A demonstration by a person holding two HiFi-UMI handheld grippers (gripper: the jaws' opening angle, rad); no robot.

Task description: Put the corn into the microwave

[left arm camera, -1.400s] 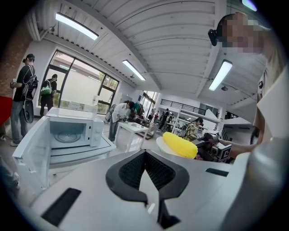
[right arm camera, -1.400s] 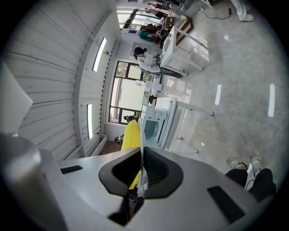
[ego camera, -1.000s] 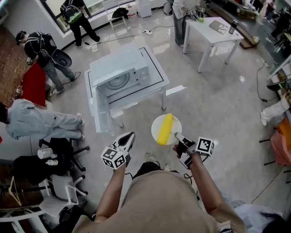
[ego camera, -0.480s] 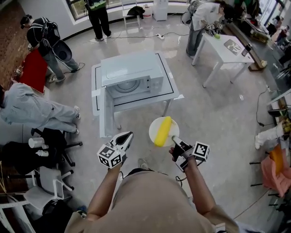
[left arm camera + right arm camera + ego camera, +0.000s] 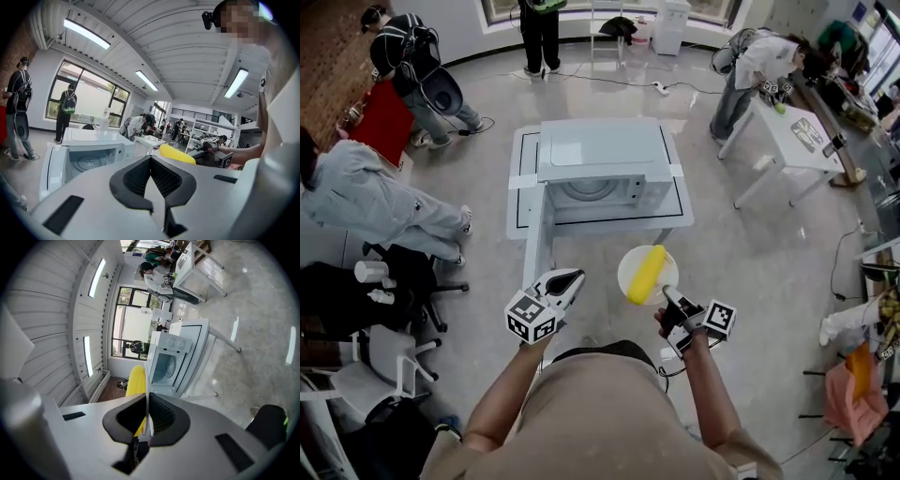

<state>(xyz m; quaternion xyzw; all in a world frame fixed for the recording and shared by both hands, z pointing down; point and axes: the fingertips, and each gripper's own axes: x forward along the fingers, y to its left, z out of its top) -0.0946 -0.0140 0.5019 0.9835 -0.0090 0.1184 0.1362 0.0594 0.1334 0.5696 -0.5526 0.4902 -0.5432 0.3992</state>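
- Microwave (image 5: 600, 155) sits on white desk (image 5: 519, 183) and covers most of the top. Its door (image 5: 535, 246) is swung open past the desk's near-left corner. The cavity faces the near edge, with the glass turntable (image 5: 585, 191) visible inside.
- Right gripper (image 5: 667, 292): fingers (image 5: 164, 418) closed together on the rim of a white plate (image 5: 628, 272), which shows edge-on between the pads in the right gripper view.
- Corn (image 5: 646, 273), yellow, lies across the plate. The plate is held in the air over the floor, off the desk's near edge and toward its near-right corner, well short of the cavity.
- Left gripper (image 5: 572, 278): fingers (image 5: 133, 178) closed together with nothing between them. It is held off the near edge, just beside the open door.
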